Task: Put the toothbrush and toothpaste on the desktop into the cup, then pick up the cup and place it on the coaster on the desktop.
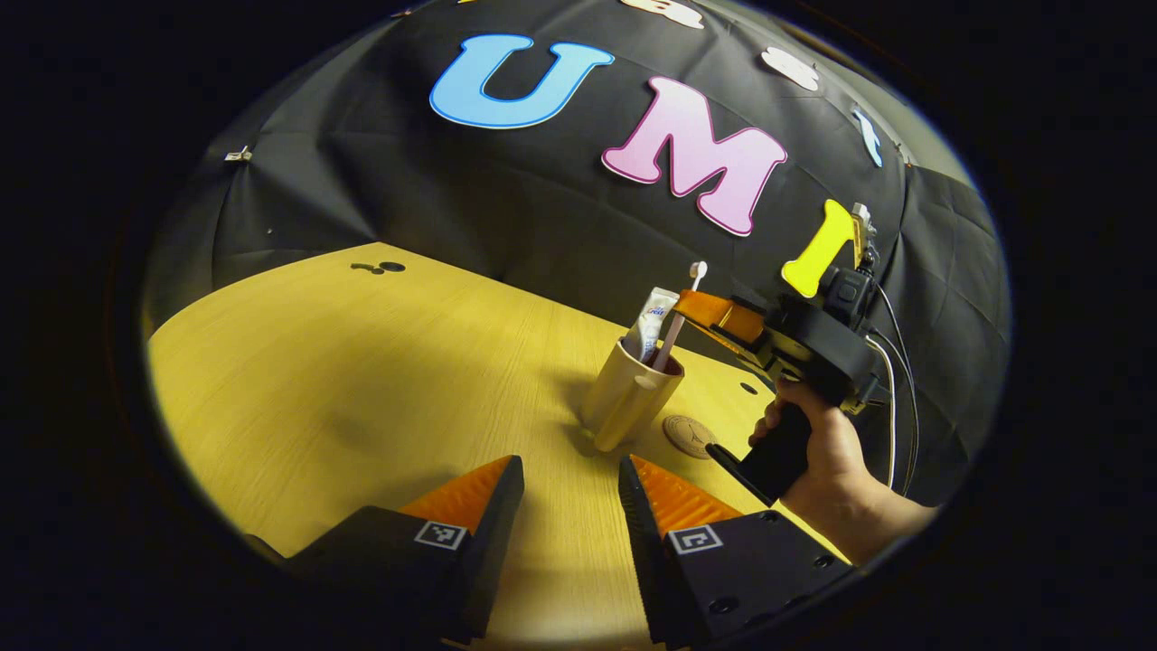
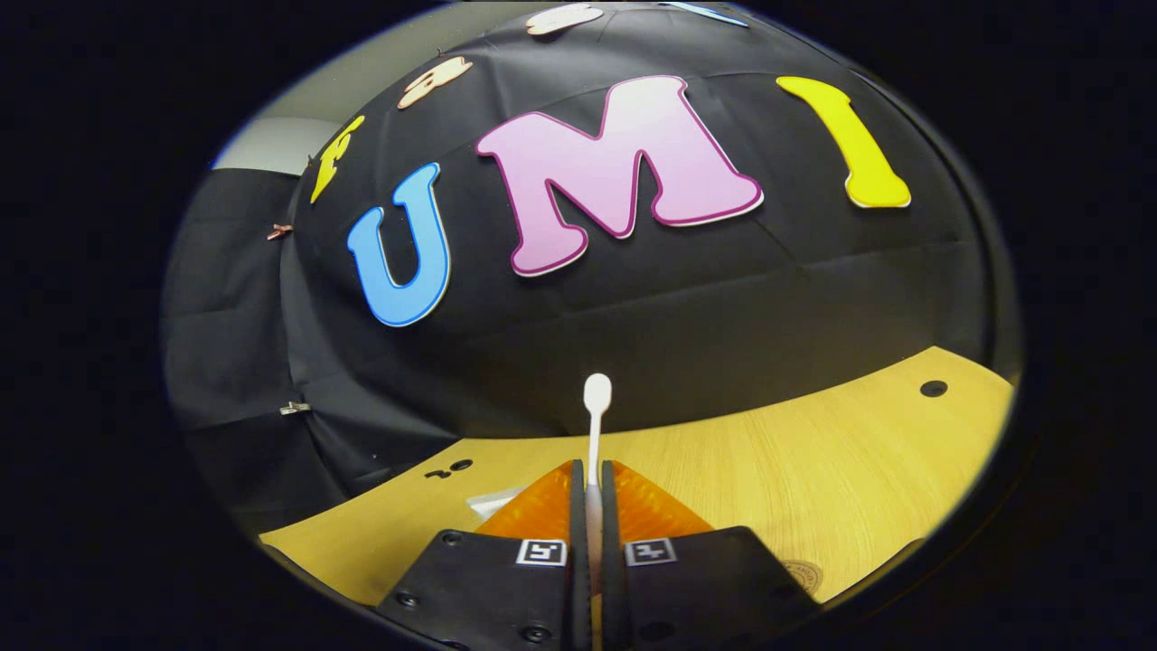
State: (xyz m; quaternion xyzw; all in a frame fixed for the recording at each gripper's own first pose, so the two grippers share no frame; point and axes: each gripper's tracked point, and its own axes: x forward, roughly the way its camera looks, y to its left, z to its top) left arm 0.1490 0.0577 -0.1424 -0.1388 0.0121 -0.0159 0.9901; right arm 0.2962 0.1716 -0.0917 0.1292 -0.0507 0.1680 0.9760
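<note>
Toothbrush (image 2: 596,425) pinched in right gripper (image 2: 587,506), handle inside cup (image 1: 628,398) beside toothpaste (image 1: 653,321). Release advised gently, withdrawal straight up. Left gripper (image 1: 571,493) parted, nothing held.

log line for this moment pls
right tool shut on toothbrush, lower end in cup | toothpaste in cup | left tool open | coaster bare
</note>
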